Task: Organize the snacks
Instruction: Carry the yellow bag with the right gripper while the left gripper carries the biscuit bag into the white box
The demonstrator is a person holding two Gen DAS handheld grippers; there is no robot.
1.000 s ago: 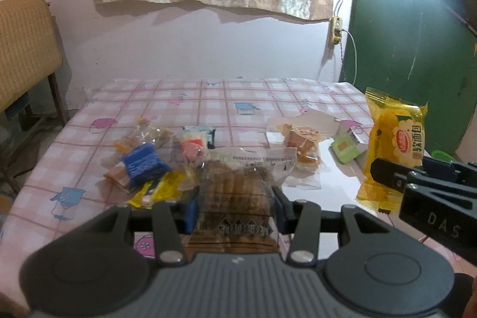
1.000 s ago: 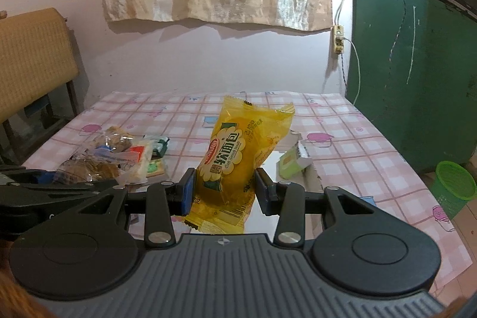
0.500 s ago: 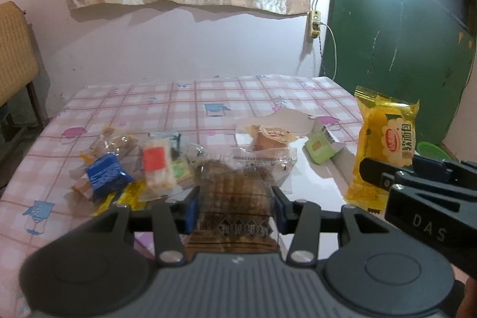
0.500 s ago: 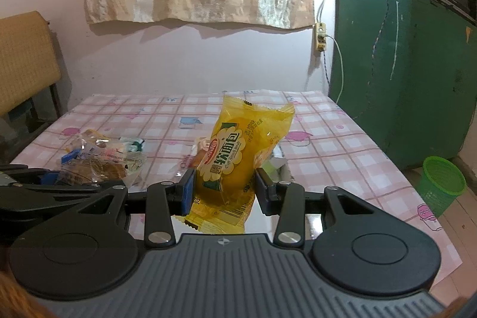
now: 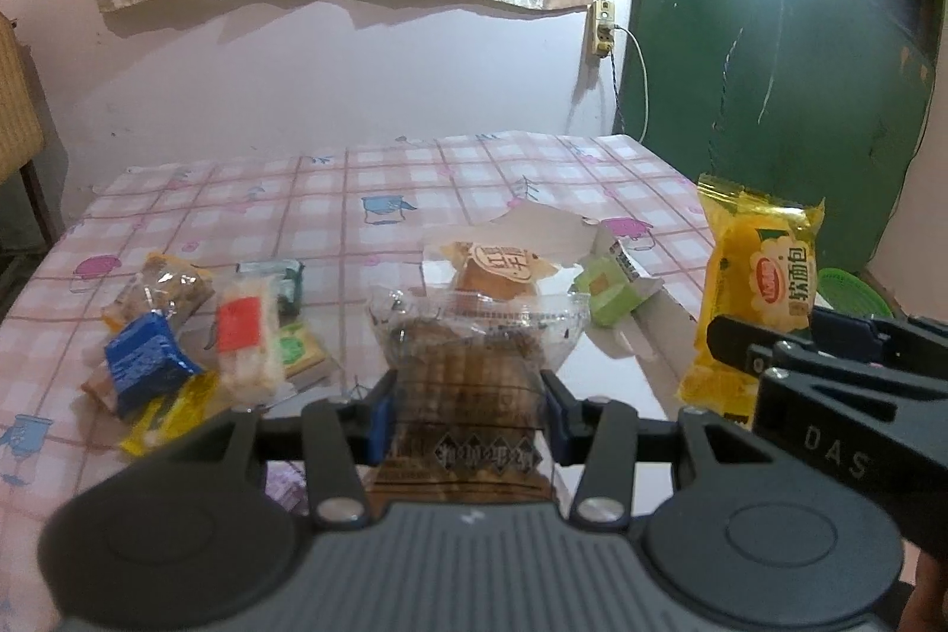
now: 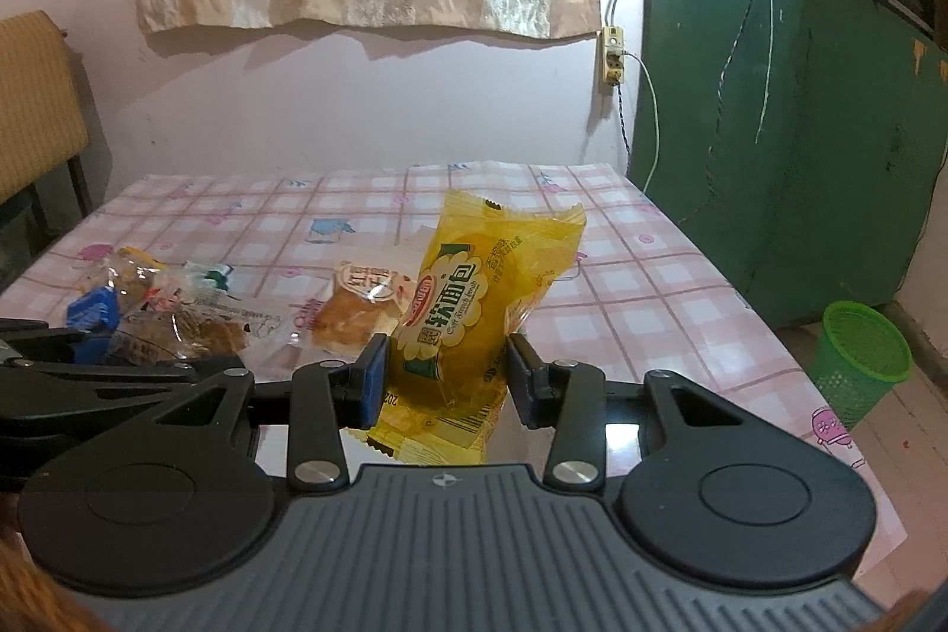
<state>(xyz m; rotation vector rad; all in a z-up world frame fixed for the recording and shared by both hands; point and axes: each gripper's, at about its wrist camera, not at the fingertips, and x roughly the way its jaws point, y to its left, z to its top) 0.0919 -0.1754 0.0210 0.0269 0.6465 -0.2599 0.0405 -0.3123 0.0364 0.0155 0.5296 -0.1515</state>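
**Both fingers pinch snack packs above the bench**

Fingers of the left gripper point(image 5: 465, 416) are closed on a clear cookie pack point(image 5: 468, 383); the right gripper point(image 6: 445, 377) clamps a yellow bread pack point(image 6: 474, 312). Both packs are held above the checkered bench point(image 6: 622, 276), where loose snacks point(image 5: 195, 336) lie piled at the left.

Yellow bread packet point(image 6: 468, 312) upright, clear cookie packet point(image 5: 468, 395) upright.
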